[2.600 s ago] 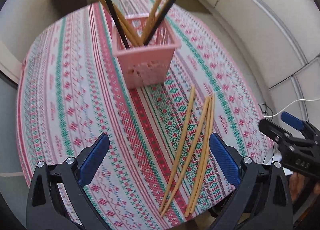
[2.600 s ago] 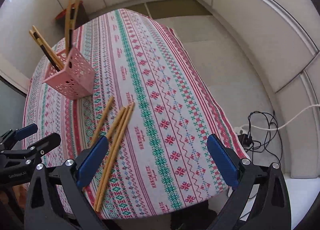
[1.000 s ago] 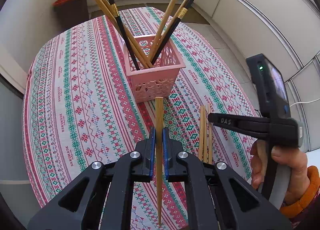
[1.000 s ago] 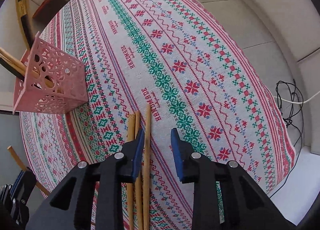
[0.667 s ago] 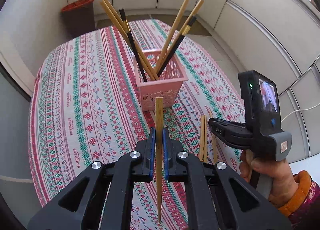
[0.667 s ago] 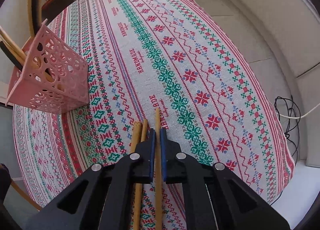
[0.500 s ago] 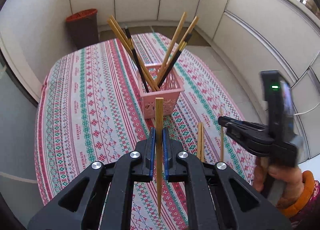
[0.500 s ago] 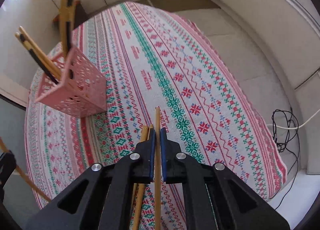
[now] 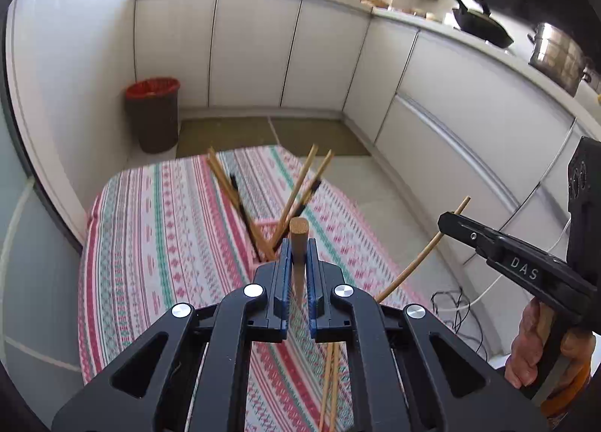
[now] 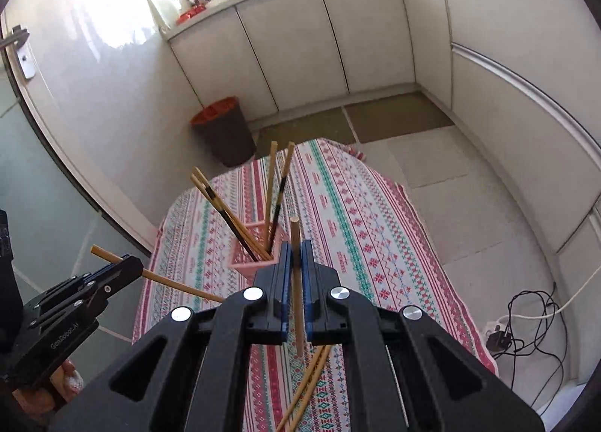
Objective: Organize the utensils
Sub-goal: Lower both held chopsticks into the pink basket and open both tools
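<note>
Two sticks up in the air now, one in each gripper. Left gripper [image 9: 298, 274] pinched tight on a light brown wooden chopstick [image 9: 298, 244], round end pointing ahead. Right gripper [image 10: 296, 274] pinched tight on a second thin wooden chopstick [image 10: 296, 282], standing nearly straight up and down in the right wrist view.

Pink plastic basket with holes [image 10: 252, 264], already full of leaning sticks, sitting on the striped red and green tablecloth [image 10: 357, 229], at 12 o'clock just past the tips. Two more loose chopsticks [image 10: 306, 387] lying crossed on the cloth at 6 o'clock, under the right gripper.

Best way to do this step, probably: go one at a time. Bring a stick over the open top of the basket. Tip it so the low end points down. Aim for a gap between the leaning sticks. Lower slowly, then let go. Keep the two sticks apart to stop bumps. Easy to knock the light basket over, so no pushing sideways.
</note>
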The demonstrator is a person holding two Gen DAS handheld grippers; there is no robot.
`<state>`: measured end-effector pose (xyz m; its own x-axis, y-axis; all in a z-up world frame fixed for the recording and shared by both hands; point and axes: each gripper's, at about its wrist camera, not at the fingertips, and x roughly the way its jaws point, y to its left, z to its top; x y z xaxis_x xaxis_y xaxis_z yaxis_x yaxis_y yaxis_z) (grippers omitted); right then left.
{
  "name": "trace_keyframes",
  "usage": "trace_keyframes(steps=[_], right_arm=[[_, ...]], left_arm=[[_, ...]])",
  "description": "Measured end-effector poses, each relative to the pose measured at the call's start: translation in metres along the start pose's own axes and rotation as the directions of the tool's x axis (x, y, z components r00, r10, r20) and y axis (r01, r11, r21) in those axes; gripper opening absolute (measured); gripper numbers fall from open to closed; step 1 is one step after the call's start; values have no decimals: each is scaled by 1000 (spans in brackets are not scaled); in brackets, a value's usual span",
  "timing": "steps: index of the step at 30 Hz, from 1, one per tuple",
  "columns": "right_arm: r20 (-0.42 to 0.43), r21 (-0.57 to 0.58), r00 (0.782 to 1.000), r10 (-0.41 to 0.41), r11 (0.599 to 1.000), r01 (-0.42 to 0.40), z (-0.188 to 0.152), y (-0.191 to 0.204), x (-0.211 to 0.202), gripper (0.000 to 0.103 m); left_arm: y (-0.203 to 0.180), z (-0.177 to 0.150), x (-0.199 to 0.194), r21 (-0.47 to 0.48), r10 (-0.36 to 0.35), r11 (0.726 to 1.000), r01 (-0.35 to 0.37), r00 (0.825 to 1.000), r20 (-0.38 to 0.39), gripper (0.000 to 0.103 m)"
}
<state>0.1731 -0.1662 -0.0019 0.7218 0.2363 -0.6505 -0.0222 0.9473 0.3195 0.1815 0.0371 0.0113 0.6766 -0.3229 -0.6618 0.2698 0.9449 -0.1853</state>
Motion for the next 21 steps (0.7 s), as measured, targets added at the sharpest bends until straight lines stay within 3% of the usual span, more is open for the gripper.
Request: trace_keyframes(steps=[5,11,21], right_arm=[[100,-24,995,27,999,-24,40,20,-19,5],[170,-12,984,55,998,-54,72,30,-8,5],[169,-56,985,45,998,-36,73,35,35,5]], left_arm=[[-5,37,-6,13,22,1000,-23,997,69,6],[0,62,9,5,65,998,-66,992,104,6],[20,63,48,-27,97,995,-95,989,114,7]])
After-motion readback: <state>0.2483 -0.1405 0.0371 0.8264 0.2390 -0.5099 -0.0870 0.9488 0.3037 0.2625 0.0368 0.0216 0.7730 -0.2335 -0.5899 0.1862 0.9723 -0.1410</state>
